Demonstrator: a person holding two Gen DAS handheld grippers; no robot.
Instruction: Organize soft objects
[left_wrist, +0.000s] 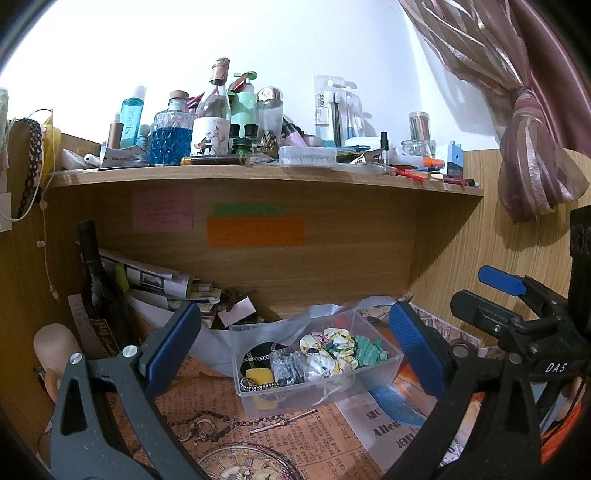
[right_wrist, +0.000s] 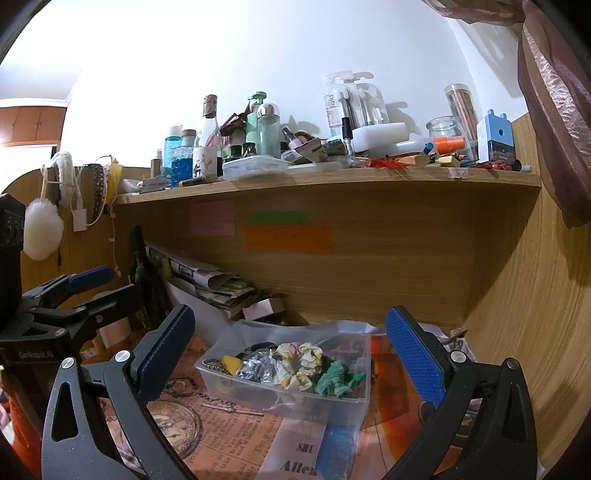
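Left wrist view: the left hand-held gripper (left_wrist: 295, 345) is seen with its blue-padded jaws spread wide and nothing held between them, and framed in that gap is a clear plastic box (left_wrist: 392, 360) resting on the desk (left_wrist: 295, 424), which is covered with vintage newspaper-print paper. Inside the box lie a white floral scrunchie (left_wrist: 330, 349), a green scrunchie (left_wrist: 369, 349), a silver scrunchie (left_wrist: 288, 365) and a black pouch with a chain pattern (left_wrist: 258, 356). Free desk surface is left in front of the box; behind it, a stack of folded papers (left_wrist: 162, 280) and a dark bottle (left_wrist: 96, 280) crowd the left corner under the wooden shelf (left_wrist: 258, 177), whose front edge overhangs the box. To the right, the wooden side panel (left_wrist: 461, 251) closes off the space, and the right hand-held gripper (left_wrist: 480, 295) is seen near it, marked "DAS". On the shelf a blue bottle (left_wrist: 131, 118) bears a label that appears to read "obeis"; pink, green and orange sticky notes are fixed below, their writing too faint to read. On the paper, "Alle" and "SHU" can be made out. In the right wrist view, the right hand-held gripper (right_wrist: 290, 350) is likewise spread wide and empty, with the same clear plastic box (right_wrist: 360, 369) between its jaws.
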